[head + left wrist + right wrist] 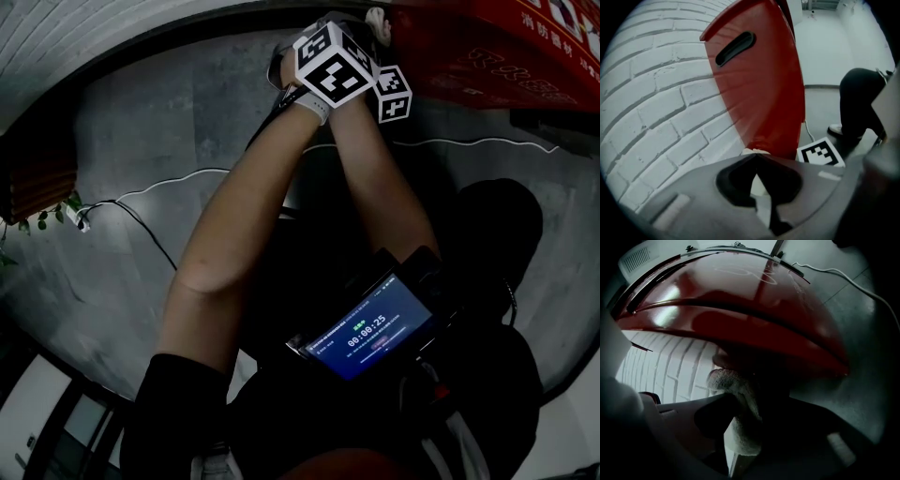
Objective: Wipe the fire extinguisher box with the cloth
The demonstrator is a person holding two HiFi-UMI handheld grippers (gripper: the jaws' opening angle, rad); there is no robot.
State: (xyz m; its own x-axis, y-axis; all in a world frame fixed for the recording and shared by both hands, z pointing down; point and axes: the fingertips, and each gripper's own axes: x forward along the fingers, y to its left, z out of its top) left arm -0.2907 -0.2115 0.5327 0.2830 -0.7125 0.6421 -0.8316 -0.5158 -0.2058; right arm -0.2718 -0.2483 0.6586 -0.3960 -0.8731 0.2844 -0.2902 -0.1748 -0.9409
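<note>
The red fire extinguisher box (487,47) stands at the top right of the head view, against a white brick wall (656,93). Both arms reach to it, and the grippers' marker cubes (335,64) sit side by side at its left corner. A whitish cloth (736,390) is pinched in my right gripper (740,401) and pressed to the box's glossy red face (754,310). My left gripper (756,157) is shut at the box's red side panel (764,84), below a dark handle slot (735,48). A small whitish bit of cloth (753,151) shows at its tip.
A white cable (169,183) runs over the grey floor, and a second cable (469,142) lies before the box. A small plant (47,217) is at the left. A screen device (375,328) hangs at my chest. A person in dark clothes (860,103) crouches to the right.
</note>
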